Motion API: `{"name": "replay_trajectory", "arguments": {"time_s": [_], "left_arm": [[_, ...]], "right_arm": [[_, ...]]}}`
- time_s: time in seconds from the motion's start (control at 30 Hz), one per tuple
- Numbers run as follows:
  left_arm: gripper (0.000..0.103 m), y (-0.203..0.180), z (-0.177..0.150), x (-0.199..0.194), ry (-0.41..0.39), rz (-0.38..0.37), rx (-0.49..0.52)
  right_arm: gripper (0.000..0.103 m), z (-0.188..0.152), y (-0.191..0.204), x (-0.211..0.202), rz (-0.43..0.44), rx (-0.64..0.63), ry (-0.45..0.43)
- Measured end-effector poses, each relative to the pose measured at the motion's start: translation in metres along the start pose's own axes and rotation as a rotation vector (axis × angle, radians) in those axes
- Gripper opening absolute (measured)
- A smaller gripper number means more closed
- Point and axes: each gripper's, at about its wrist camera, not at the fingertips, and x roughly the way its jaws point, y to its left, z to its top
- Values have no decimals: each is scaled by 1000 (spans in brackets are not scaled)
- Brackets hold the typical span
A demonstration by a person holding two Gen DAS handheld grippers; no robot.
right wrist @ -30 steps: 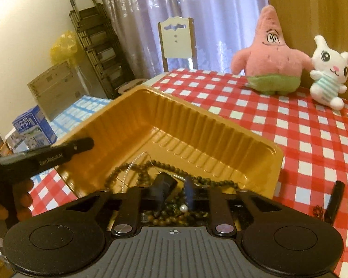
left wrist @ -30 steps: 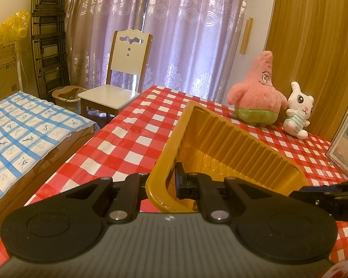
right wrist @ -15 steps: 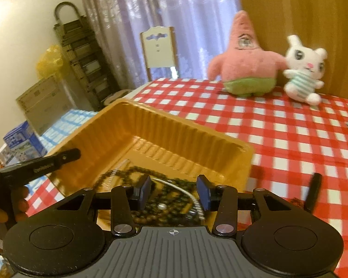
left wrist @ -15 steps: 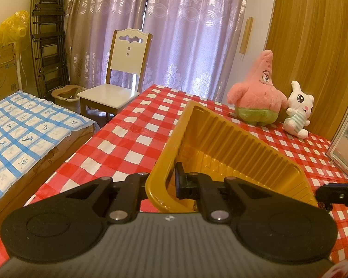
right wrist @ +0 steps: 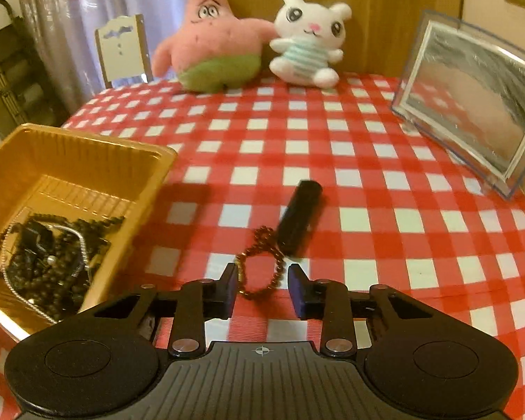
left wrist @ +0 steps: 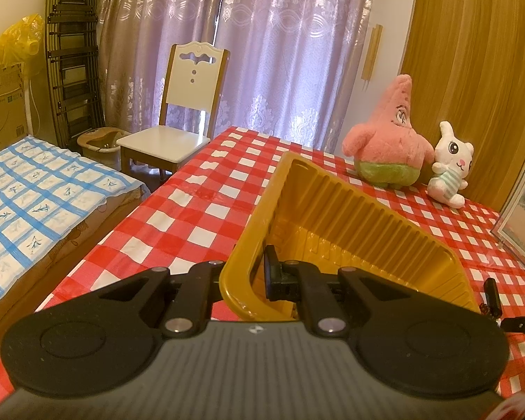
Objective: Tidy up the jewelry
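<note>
Jewelry sorting at a table covered in a red and white checked tablecloth (right wrist: 297,129). At the left we see our left gripper (left wrist: 243,276) clamped shut on the near rim of a gold plastic tray (left wrist: 336,210), one finger outside the wall and one inside, which we judge steadies the light tray near the table's left edge while pieces go in. Inside the tray lies a tangle of dark bead strands (right wrist: 52,262) with a silver chain (right wrist: 82,248) across them, already gathered. Moving right, on the bare cloth just beside the tray, rests a small loop of reddish-brown beads (right wrist: 262,266) attached to a black bar-shaped piece (right wrist: 299,217). Our right gripper (right wrist: 260,288) hovers over that loop, its jaws just narrowing and parted either side of the beads, not yet pressing them; we judge it is lining up to pick the piece up. Farther right, a clear picture frame (right wrist: 472,105) stands near the table's right edge.
</note>
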Motion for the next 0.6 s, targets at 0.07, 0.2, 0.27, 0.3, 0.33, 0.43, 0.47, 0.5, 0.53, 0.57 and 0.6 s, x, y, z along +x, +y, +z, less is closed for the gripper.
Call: {"name": "replay_trajectory", "arguments": {"time_s": [0.07, 0.2, 0.27, 0.3, 0.33, 0.43, 0.47, 0.5, 0.53, 0.57, 0.6], "left_arm": [[10, 0, 0, 0, -1, 1, 0], [10, 0, -1, 2, 0, 1, -1], [10, 0, -1, 2, 0, 1, 1], [10, 0, -1, 2, 1, 0, 1], [10, 0, -1, 2, 1, 1, 0], [10, 0, -1, 2, 1, 1, -1], [10, 0, -1, 2, 0, 0, -1], [10, 0, -1, 2, 0, 1, -1], [10, 0, -1, 2, 0, 1, 0], [10, 0, -1, 3, 0, 1, 0], [10, 0, -1, 2, 1, 1, 0]], "right_arm": [[31, 0, 3, 2, 14, -15, -5], [26, 3, 17, 14, 34, -64, 3], [21, 3, 22, 21, 24, -81, 11], [19, 4, 23, 25, 22, -84, 14], [18, 4, 24, 28, 18, -85, 18], [10, 2, 26, 34, 12, -101, 38], [8, 1, 26, 34, 12, -104, 39], [7, 0, 26, 34, 12, -106, 37], [7, 0, 26, 34, 13, -105, 37], [7, -1, 25, 33, 16, -98, 36], [7, 0, 24, 31, 21, -89, 32]]}}
